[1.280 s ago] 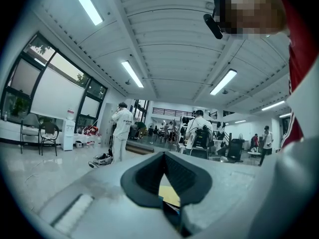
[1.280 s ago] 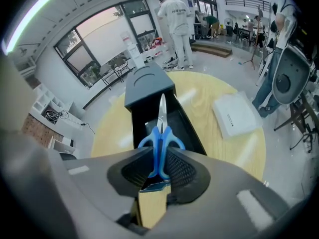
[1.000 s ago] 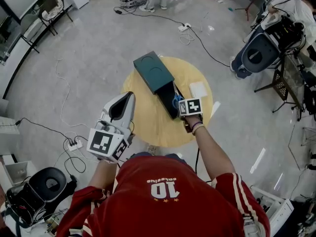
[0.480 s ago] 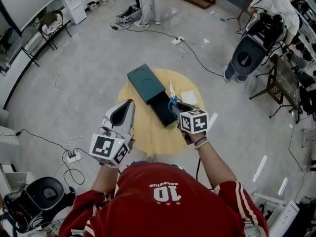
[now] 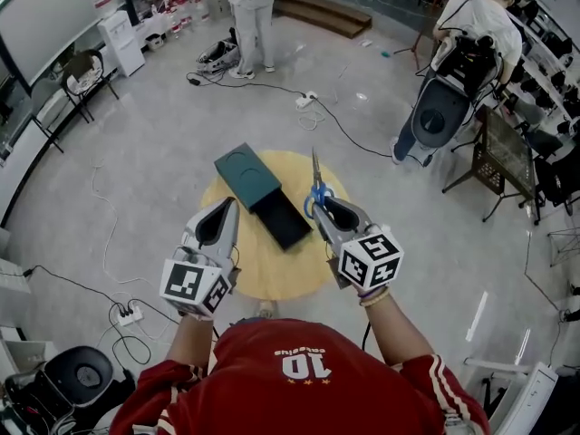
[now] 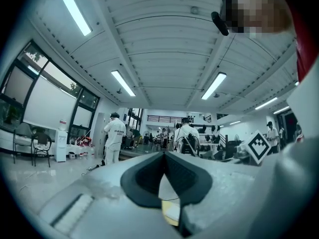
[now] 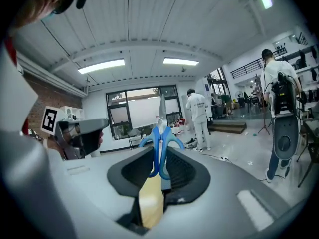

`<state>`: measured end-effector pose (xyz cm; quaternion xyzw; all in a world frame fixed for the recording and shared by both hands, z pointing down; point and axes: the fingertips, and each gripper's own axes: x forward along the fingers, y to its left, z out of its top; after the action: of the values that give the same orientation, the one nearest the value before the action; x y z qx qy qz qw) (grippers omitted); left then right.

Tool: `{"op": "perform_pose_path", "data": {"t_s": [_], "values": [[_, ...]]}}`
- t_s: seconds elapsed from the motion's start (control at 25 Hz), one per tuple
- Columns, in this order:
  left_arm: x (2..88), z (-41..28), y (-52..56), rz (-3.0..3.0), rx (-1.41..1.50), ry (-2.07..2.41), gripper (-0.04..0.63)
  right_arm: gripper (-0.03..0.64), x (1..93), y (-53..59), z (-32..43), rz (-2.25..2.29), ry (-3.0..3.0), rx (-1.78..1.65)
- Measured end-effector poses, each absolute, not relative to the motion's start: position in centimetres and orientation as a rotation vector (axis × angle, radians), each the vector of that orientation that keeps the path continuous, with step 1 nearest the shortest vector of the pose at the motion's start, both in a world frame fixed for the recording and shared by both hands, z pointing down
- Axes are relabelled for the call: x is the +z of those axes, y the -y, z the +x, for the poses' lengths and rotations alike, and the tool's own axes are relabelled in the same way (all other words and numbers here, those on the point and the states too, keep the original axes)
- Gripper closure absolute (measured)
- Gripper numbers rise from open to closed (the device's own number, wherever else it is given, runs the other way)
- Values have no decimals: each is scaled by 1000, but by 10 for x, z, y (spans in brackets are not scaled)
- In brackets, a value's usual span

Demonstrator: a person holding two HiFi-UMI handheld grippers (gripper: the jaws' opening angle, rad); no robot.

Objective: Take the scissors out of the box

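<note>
Change: the right gripper (image 5: 319, 203) is now riding high above the table, carrying the scissors (image 5: 315, 181) clear of the box (image 5: 247, 175), where a second ago it was reaching down into the tray; the left gripper (image 5: 229, 205) has only drifted a little.
Left gripper: it is hovering level with its jaws meeting at the tips and nothing between them, as the left gripper view (image 6: 163, 155) is showing.
Box: the dark green box is lying just ahead of the left claw and to its right, its black tray (image 5: 281, 221) sliding out toward the space between the two claws.
Table: the round wooden table (image 5: 272, 270) is sitting beneath both claws.
Scissors: the blue handles (image 7: 160, 133) are being pinched between the right claw's jaws, with the blades pointing up and away beyond the tips, well above the tray.
Right gripper: it is clamping on the scissors' handles (image 7: 160, 158), up to the right of the box.
Background: a person in white (image 5: 252, 16) is standing far beyond the claws.
</note>
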<state>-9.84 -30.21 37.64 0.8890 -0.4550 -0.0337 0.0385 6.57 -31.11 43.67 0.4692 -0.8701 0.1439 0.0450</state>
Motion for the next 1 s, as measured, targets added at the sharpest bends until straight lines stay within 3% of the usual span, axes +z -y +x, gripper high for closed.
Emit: {"op": "perform_pose_path", "data": {"t_s": [0.4, 1.0], "values": [[358, -61, 284, 2766, -126, 1394, 593, 531, 371, 269, 118, 1543, 2820, 219], [358, -65, 275, 2770, -123, 1434, 594, 532, 328, 244, 124, 1647, 2880, 73]]}}
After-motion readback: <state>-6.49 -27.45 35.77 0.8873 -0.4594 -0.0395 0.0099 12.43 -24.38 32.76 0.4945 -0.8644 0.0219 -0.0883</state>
